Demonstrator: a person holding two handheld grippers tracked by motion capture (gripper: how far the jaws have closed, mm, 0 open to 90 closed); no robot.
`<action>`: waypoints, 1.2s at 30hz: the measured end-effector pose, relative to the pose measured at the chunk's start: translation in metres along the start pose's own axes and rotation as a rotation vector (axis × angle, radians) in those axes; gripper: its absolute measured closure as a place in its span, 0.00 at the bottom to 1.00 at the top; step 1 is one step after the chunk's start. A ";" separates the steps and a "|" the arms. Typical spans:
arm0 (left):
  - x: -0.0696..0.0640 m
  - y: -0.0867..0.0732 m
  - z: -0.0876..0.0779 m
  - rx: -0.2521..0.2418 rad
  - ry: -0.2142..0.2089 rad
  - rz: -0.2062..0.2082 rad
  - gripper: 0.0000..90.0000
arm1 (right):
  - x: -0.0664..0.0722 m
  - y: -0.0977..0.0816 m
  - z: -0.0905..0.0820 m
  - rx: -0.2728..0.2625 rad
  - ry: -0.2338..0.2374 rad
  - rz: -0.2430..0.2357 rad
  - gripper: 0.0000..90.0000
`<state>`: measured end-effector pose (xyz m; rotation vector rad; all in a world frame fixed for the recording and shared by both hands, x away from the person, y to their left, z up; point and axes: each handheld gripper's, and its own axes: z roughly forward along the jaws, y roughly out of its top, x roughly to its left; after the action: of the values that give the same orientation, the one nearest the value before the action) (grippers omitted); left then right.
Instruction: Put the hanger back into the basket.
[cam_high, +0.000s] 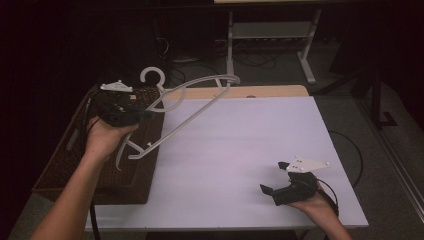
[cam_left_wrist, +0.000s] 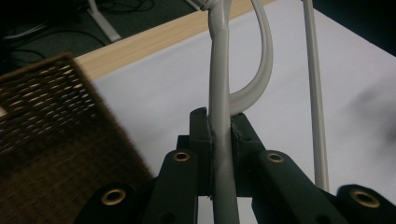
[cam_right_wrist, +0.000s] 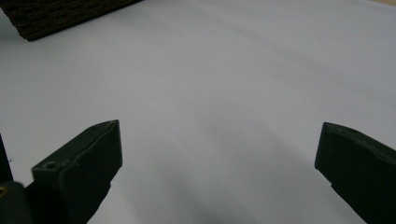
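While my left claw (cam_high: 142, 114) clamped the hanger (cam_high: 192, 107) above the basket (cam_high: 75, 165), I judged a level carry best, my right claw (cam_high: 276, 178) gaping empty over the worktop (cam_high: 235, 150).

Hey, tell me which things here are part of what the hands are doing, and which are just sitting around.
In use:
- pale grey plastic clothes hanger
- left gripper, clamped on it
- right gripper, open over the white table

Lying about:
- dark brown woven basket
- metal stand on the floor
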<state>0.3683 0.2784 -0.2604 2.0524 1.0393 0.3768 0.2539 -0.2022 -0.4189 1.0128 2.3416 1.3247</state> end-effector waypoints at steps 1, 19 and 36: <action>0.004 -0.001 -0.004 0.001 0.009 -0.001 0.92 | 0.000 0.000 0.000 -0.001 -0.001 0.002 0.00; 0.070 -0.044 -0.067 -0.014 0.165 -0.095 0.92 | -0.002 -0.001 0.002 0.011 -0.011 0.009 0.00; 0.123 -0.097 -0.101 0.047 0.278 -0.131 0.92 | -0.002 -0.002 0.003 0.015 -0.016 0.017 0.00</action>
<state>0.3350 0.4611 -0.2786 1.9976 1.3527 0.5861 0.2560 -0.2023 -0.4218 1.0457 2.3399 1.3027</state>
